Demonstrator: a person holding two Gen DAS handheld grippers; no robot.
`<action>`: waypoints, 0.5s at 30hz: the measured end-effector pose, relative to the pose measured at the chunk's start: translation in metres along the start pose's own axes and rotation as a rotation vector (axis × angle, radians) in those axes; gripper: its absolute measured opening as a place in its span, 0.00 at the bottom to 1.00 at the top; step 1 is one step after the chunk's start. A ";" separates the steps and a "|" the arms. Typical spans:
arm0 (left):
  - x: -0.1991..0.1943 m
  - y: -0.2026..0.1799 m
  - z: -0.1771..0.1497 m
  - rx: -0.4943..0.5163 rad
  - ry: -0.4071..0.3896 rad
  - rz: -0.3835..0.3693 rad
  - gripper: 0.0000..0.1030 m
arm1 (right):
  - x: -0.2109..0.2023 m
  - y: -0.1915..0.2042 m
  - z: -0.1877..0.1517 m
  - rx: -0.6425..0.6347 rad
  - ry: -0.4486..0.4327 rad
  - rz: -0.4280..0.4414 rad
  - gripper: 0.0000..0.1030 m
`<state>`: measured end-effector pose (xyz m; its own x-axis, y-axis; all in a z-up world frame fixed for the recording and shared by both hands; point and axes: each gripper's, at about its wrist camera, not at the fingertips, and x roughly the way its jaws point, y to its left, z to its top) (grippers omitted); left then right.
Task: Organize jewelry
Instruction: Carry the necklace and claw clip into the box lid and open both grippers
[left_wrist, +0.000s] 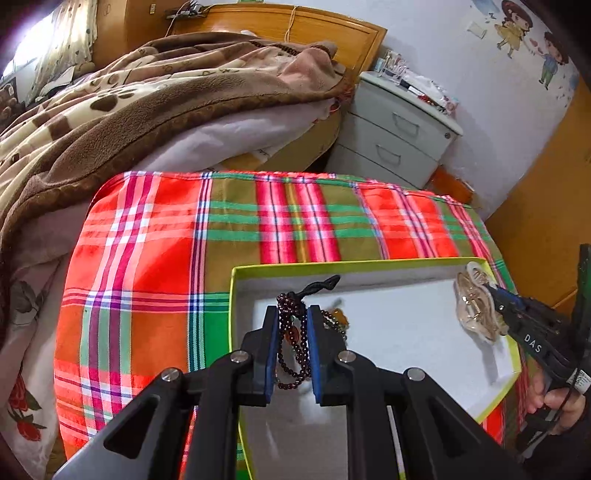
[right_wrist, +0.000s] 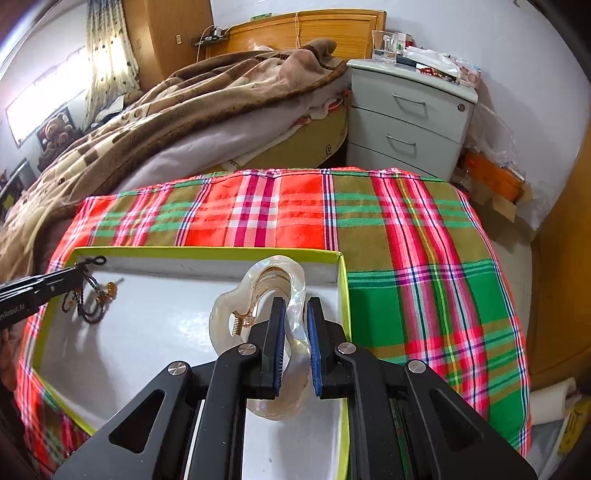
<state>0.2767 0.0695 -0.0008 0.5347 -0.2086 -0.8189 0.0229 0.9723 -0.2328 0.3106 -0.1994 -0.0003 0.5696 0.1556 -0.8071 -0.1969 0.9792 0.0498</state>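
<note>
Gripping a dark red beaded bracelet (left_wrist: 293, 334), the left gripper (left_wrist: 291, 314) has its blue pads (left_wrist: 272, 354) drawn in close, with the looped strands pinched between them. Black cord end (left_wrist: 321, 285) sticks up just beyond the fingertips; an amber bead (left_wrist: 341, 316) shows just right of the right pad. Loops hang down between the fingers over the white floor of a shallow box with a lime-green rim (left_wrist: 332, 264). Cannot tell if the lowest loops touch the floor.

Right gripper (right_wrist: 295, 306): jaws nearly closed on one side of a pearly translucent hair claw clip (right_wrist: 258, 291). The clip's band runs between the blue pads (right_wrist: 279, 354), and its curved top arches ahead of the fingertips. Its spring (right_wrist: 238, 325) sits just left of the left finger. Below the tool lies the box floor, with the green box wall (right_wrist: 341, 280) close on the right.

From the left wrist view, the right gripper (left_wrist: 487, 286) comes in from the far right with the clip (left_wrist: 476, 306) at its tip, above the box's right side. From the right wrist view, the left gripper (right_wrist: 75, 271) enters at far left, the bracelet (right_wrist: 88, 299) dangling under its tip near the box's far left corner.

Box rests on a red, green and olive plaid cloth (left_wrist: 155, 236). Ahead of both tools: a bed with a brown blanket (right_wrist: 166, 110) and a pale grey drawer cabinet (right_wrist: 410, 122).
</note>
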 end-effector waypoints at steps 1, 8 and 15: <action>0.002 0.000 0.000 -0.001 0.009 -0.001 0.15 | 0.001 0.000 0.000 -0.002 0.001 -0.002 0.12; 0.005 0.002 -0.002 0.000 0.012 0.026 0.16 | 0.004 0.001 0.001 -0.010 0.008 -0.019 0.13; 0.005 0.003 -0.001 -0.008 0.016 0.027 0.18 | 0.003 0.001 0.002 -0.013 0.000 -0.026 0.13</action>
<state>0.2783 0.0712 -0.0063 0.5214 -0.1843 -0.8332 0.0018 0.9766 -0.2149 0.3138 -0.1976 -0.0017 0.5743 0.1300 -0.8083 -0.1923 0.9811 0.0212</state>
